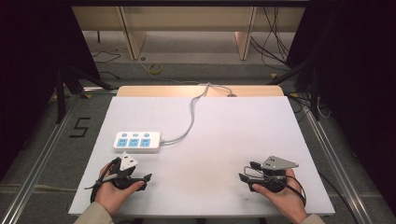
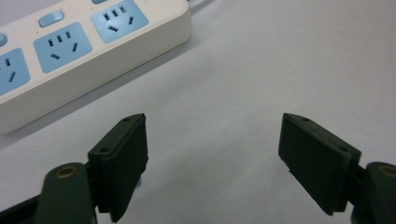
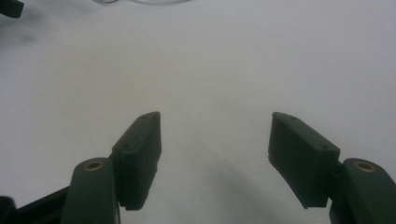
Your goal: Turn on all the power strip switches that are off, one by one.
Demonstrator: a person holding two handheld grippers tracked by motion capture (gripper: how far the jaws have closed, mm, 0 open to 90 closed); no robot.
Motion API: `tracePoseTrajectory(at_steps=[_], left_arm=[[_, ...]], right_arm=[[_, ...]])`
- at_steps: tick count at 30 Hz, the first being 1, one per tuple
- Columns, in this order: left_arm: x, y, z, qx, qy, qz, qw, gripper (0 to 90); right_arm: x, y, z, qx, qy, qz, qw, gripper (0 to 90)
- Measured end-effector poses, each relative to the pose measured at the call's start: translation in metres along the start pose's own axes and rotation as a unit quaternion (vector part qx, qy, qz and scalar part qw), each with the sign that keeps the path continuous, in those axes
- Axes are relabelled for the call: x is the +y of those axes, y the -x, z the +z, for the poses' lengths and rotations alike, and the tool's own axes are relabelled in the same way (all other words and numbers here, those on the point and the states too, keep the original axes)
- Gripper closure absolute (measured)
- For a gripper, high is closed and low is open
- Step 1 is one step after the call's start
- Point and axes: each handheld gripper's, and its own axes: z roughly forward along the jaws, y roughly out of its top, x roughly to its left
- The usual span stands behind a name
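A white power strip with three blue sockets lies on the left half of the white table top; its grey cable runs off over the far edge. My left gripper rests near the front left, just in front of the strip, and is open with nothing between its jaws. In the left gripper view the power strip lies just beyond and to the left of the open left gripper. My right gripper sits at the front right, open and holding nothing. Bare white table lies under the right gripper.
The white top lies on a wooden table whose far edge shows behind it. Metal rails run along both sides on the floor. Loose cables and wooden furniture legs stand beyond the table.
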Motion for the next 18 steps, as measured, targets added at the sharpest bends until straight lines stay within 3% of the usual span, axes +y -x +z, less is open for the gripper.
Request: tracePoseTrajectory(at_steps=[6, 9, 10, 12, 13, 16, 18], left_arm=[[-0.0006, -0.0009, -0.0017, 0.004, -0.001, -0.004, 1.0, 33.6], [-0.0004, -0.0012, -0.0028, 0.01, -0.001, 0.001, 0.9999, 47.1], [0.0, -0.0012, -0.0037, 0.017, -0.001, 0.004, 0.9998, 47.1], [0.0009, -0.0013, -0.005, 0.025, 0.002, 0.007, 0.9997, 61.5], [0.0017, -0.0014, -0.0061, 0.03, 0.002, 0.012, 0.9995, 74.3], [0.0033, -0.0019, -0.0068, 0.035, 0.0, 0.014, 0.9993, 87.3], [0.0042, -0.0019, -0.007, 0.033, -0.002, 0.011, 0.9994, 89.5]], right_arm=[[0.0004, -0.0005, -0.001, -0.001, 0.001, 0.001, 1.0, 35.3], [0.0008, -0.0012, -0.0005, 0.0, 0.001, 0.0, 1.0, 35.3], [0.0008, -0.0012, -0.0005, 0.0, 0.001, 0.0, 1.0, 35.3], [0.0008, -0.0015, -0.0001, 0.001, 0.001, 0.001, 1.0, 35.3], [0.0008, -0.0015, 0.0, 0.002, 0.002, 0.001, 1.0, 35.3], [0.0009, -0.0015, -0.0002, 0.002, 0.001, 0.001, 1.0, 35.3], [0.0008, -0.0016, 0.0, 0.002, 0.002, 0.001, 1.0, 35.2]])
